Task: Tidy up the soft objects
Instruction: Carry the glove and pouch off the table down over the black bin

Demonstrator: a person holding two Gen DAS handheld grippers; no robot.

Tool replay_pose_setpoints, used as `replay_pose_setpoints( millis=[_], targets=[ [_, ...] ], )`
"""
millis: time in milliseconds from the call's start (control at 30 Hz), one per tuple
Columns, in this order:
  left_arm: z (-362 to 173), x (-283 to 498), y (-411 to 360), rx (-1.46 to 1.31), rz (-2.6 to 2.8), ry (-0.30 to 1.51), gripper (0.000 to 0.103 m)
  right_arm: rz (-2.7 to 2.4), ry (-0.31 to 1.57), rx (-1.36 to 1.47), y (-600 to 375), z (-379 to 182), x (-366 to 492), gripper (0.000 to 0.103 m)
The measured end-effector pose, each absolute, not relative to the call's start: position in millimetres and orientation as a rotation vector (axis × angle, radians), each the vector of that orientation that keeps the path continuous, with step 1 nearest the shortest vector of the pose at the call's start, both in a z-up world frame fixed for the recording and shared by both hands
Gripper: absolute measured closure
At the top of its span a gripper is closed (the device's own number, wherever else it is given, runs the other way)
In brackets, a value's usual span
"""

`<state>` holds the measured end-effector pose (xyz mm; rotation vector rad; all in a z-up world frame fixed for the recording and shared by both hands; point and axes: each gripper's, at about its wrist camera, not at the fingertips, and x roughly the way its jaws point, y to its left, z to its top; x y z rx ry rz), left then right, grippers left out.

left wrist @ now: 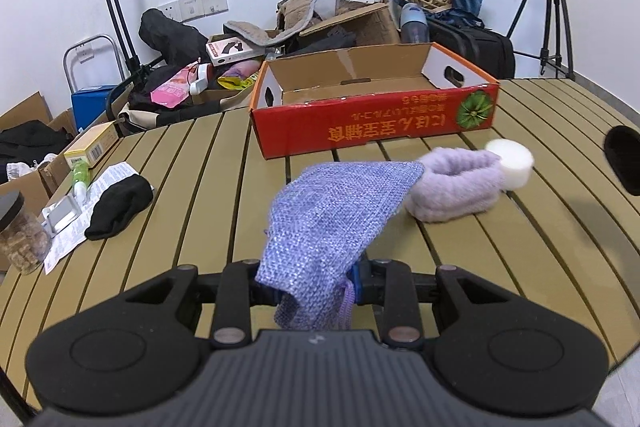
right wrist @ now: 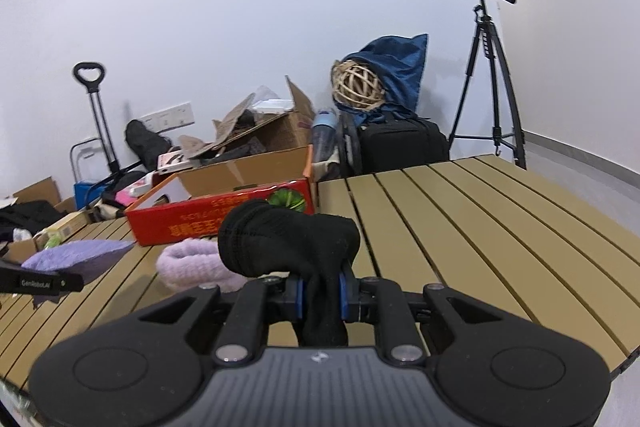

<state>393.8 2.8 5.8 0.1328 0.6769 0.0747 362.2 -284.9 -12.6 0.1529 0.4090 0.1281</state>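
My left gripper (left wrist: 314,287) is shut on a purple woven pouch (left wrist: 336,219), which hangs above the slatted table and also shows in the right wrist view as the pouch (right wrist: 76,255). My right gripper (right wrist: 320,293) is shut on a black sock (right wrist: 296,243), lifted over the table. A fluffy lilac slipper (left wrist: 456,187) lies on the table with a white foam cylinder (left wrist: 514,161) against its right end; the slipper (right wrist: 192,267) sits just left of my right gripper. A second black sock (left wrist: 120,207) lies at the left. The red cardboard box (left wrist: 376,125) stands open behind them.
At the table's left edge are a jar (left wrist: 20,231), a paper sheet (left wrist: 80,223), a green tube (left wrist: 80,177) and a yellow box (left wrist: 92,147). Behind the table lies floor clutter of cartons and bags. A tripod (right wrist: 494,87) stands at the back right.
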Motion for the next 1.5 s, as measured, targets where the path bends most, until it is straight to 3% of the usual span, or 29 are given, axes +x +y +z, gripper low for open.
replay_pose_setpoints(
  millis=[667, 1500],
  targets=[
    [9, 278, -17, 0.115, 0.035, 0.676, 0.075, 0.316, 0.445, -0.006, -250, -6, 284, 0.088],
    [-40, 174, 6, 0.062, 0.025, 0.774, 0.076, 0.42, 0.62, -0.113, -214, -68, 212, 0.088]
  ],
)
